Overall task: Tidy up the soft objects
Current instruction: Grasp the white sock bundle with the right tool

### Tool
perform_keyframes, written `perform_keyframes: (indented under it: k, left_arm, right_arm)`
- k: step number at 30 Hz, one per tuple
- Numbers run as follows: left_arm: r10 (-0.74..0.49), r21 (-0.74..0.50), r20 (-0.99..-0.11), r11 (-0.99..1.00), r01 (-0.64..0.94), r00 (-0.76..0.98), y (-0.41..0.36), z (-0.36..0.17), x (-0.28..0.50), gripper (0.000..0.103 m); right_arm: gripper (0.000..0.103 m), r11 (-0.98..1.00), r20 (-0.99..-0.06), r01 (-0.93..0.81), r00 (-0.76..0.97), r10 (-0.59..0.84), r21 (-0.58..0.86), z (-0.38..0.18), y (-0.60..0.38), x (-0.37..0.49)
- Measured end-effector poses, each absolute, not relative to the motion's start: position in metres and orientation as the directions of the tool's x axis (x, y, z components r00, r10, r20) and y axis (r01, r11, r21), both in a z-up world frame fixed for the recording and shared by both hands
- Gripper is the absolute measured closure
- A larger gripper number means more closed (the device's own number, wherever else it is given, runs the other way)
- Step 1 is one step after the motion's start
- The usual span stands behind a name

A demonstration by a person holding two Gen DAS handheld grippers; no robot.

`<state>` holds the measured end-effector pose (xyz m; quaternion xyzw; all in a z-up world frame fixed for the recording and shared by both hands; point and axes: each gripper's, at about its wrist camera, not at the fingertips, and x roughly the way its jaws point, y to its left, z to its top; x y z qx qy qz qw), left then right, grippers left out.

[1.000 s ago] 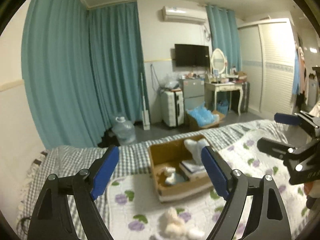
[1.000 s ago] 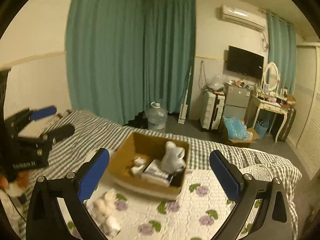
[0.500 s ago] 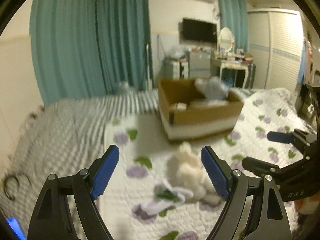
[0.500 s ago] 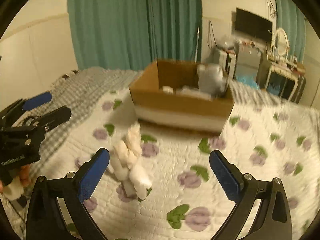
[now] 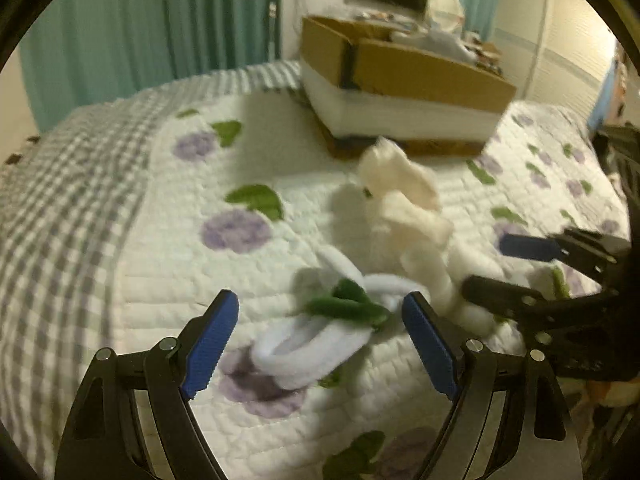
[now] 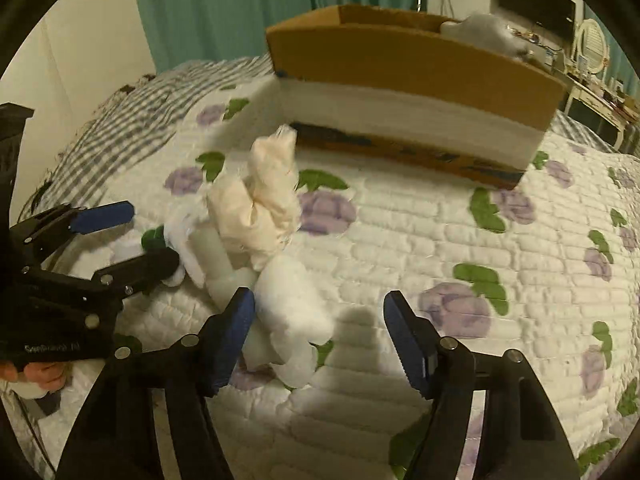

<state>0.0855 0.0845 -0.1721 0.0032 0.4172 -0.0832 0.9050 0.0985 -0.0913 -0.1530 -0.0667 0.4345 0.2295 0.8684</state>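
A white soft toy with green stems (image 5: 320, 332) lies on the quilted bed between the open fingers of my left gripper (image 5: 320, 340). Beside it lies a cream and white pile of soft items (image 5: 408, 208), also in the right wrist view (image 6: 260, 216). My right gripper (image 6: 320, 332) is open low over the quilt, its left finger against the white roll (image 6: 292, 312) of that pile. It shows from the side in the left wrist view (image 5: 508, 268). My left gripper shows at the left of the right wrist view (image 6: 132, 236), open. A cardboard box (image 6: 408, 80) with soft things inside stands behind.
The floral quilt (image 6: 480, 248) covers the bed, with a grey checked sheet (image 5: 60, 200) to the left. Teal curtains (image 5: 160, 32) hang behind. A TV and dresser (image 6: 592, 48) stand at the far right.
Both grippers have dropped from high above the bed down to the quilt and closed in on the soft pile. The box now looks nearer and seen from the side.
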Motion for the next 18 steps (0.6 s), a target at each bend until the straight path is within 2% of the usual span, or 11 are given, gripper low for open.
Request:
perform_keyframes:
  k: [2,6,10,11,14,16,18]
  left_arm:
    - [-0.160,-0.053,-0.763,0.981,0.185,0.627,0.080,-0.176,0.086,0.018]
    - [-0.153,-0.015,-0.785,0.973,0.228,0.600,0.071,-0.187,0.090,0.020]
    - [-0.154,-0.008,-0.794,0.970,0.242,0.588,0.067,-0.190,0.094,0.020]
    - [-0.159,-0.011,-0.791,0.969,0.246,0.591,0.068,-0.190,0.094,0.029]
    - [-0.169,-0.016,-0.778,0.968,0.250,0.605,0.070,-0.186,0.091,0.046]
    - [-0.173,-0.020,-0.775,0.968,0.250,0.608,0.071,-0.184,0.091,0.051]
    - [-0.176,-0.020,-0.772,0.967,0.253,0.611,0.071,-0.182,0.089,0.063]
  right_arm:
    - [0.047,0.880,-0.795,-0.464,0.497,0.349,0.097,-0.158,-0.088,0.102]
    - [0.070,0.870,-0.790,-0.467,0.470,0.394,0.156,-0.160,-0.089,0.106]
    - [0.072,0.866,-0.784,-0.471,0.467,0.408,0.170,-0.158,-0.088,0.106]
    - [0.073,0.864,-0.784,-0.471,0.465,0.412,0.175,-0.158,-0.089,0.106]
    - [0.074,0.866,-0.776,-0.467,0.472,0.418,0.182,-0.153,-0.095,0.103]
    - [0.075,0.869,-0.770,-0.461,0.484,0.416,0.179,-0.148,-0.100,0.101]
    - [0.075,0.870,-0.764,-0.458,0.492,0.418,0.181,-0.142,-0.104,0.098]
